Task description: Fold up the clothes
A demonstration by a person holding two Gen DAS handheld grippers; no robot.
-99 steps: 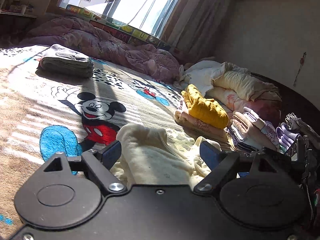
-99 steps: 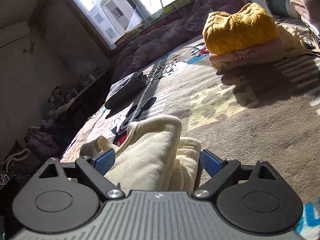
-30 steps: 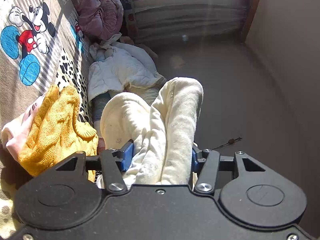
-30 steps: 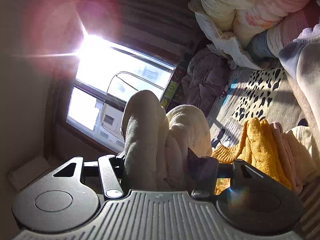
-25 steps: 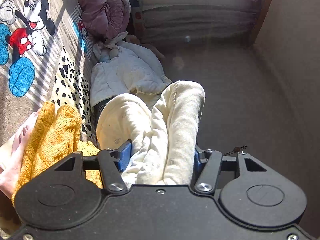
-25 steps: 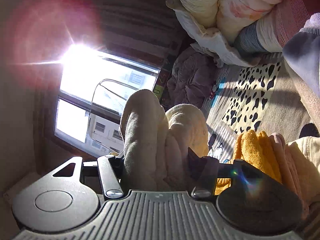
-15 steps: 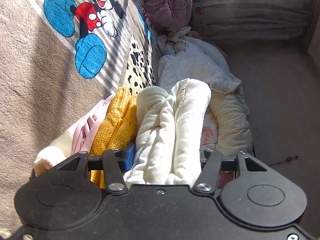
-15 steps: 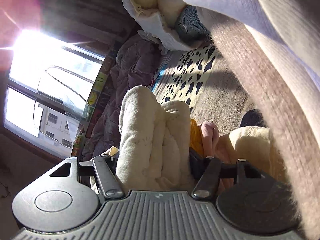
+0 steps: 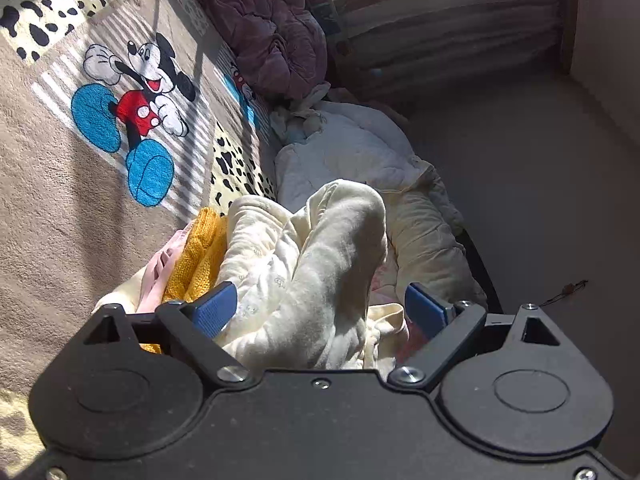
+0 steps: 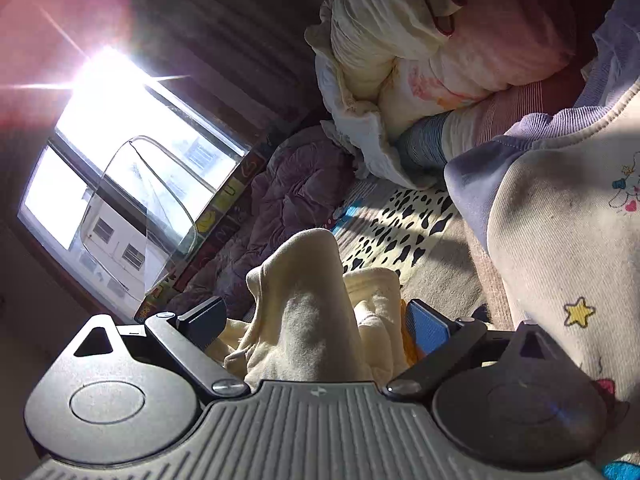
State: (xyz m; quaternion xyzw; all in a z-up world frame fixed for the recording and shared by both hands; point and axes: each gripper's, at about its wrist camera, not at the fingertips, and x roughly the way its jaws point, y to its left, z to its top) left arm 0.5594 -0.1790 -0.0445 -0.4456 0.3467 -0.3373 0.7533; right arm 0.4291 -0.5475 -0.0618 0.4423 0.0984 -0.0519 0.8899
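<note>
A folded cream garment (image 9: 320,248) rests against the stack of a yellow knit sweater (image 9: 196,256) and a pink garment (image 9: 160,268) on the bed. My left gripper (image 9: 318,304) is open, its blue pads (image 9: 212,308) standing apart on either side of the cream fold. In the right wrist view the same cream garment (image 10: 308,280) bulges up between the spread fingers of my right gripper (image 10: 316,320), which is open too. A sliver of the yellow sweater (image 10: 408,344) shows beside the right-hand blue pad.
The bed is covered by a beige cartoon-mouse blanket (image 9: 60,200). A purple duvet (image 9: 272,32) lies under the window (image 10: 120,140). White and cream bedding (image 9: 352,152) is heaped beyond the stack. A white star-print garment (image 10: 560,240) hangs close on the right.
Both grippers carried the cream garment onto the yellow-and-pink stack, then opened their fingers. The garment has slackened and spread between the pads.
</note>
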